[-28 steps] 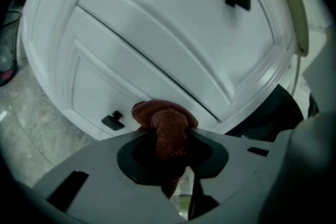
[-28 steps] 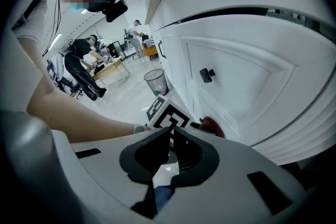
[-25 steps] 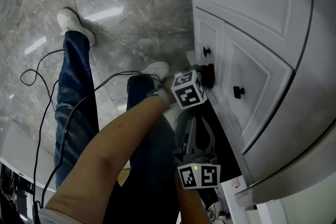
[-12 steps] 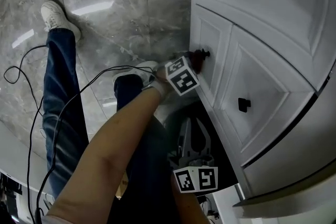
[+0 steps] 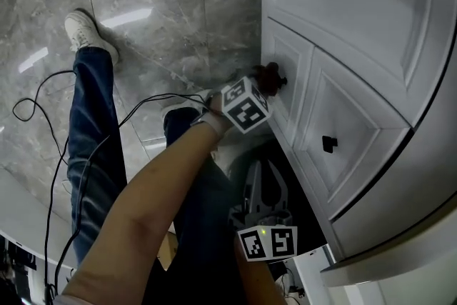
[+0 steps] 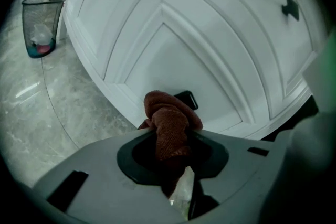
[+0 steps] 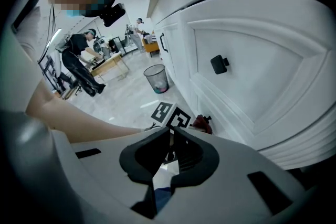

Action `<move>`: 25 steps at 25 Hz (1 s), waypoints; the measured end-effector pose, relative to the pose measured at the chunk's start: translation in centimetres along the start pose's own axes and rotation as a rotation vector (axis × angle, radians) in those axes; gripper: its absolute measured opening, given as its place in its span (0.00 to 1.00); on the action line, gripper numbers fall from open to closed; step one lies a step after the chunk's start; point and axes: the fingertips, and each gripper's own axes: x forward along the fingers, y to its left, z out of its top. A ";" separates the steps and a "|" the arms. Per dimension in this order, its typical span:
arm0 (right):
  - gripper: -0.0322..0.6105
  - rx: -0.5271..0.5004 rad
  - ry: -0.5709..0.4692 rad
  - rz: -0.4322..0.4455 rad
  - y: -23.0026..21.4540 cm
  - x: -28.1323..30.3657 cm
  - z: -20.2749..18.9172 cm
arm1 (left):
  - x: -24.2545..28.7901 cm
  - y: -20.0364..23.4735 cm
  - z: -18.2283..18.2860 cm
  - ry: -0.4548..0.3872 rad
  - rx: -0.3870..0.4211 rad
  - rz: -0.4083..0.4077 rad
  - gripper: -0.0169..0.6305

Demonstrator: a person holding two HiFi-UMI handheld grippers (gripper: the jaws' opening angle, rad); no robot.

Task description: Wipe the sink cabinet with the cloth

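The white sink cabinet fills the right of the head view, with two panelled doors and black knobs. My left gripper is shut on a bunched reddish-brown cloth, which presses against the left door right at its black knob. In the right gripper view the cloth shows small against that door. My right gripper hangs low beside the cabinet base, jaws shut on nothing, away from the doors.
Grey marble floor spreads to the left. A black cable loops over the person's jeans and white shoes. A mesh wastebasket stands by the cabinet's far end. People work at tables in the background.
My left gripper has carried the cloth up the left door, from below its knob to the knob itself. The right gripper has stayed low by the cabinet base.
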 end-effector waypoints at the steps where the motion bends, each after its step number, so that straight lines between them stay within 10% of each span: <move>1: 0.11 0.008 0.000 -0.003 0.1 0.1 -0.1 | 0.0 0.0 0.6 -0.006 0.010 -0.004 0.18; 25: 0.11 0.043 -0.063 -0.030 2.3 -1.7 3.9 | -9.5 -2.5 5.4 -0.066 0.109 -0.056 0.19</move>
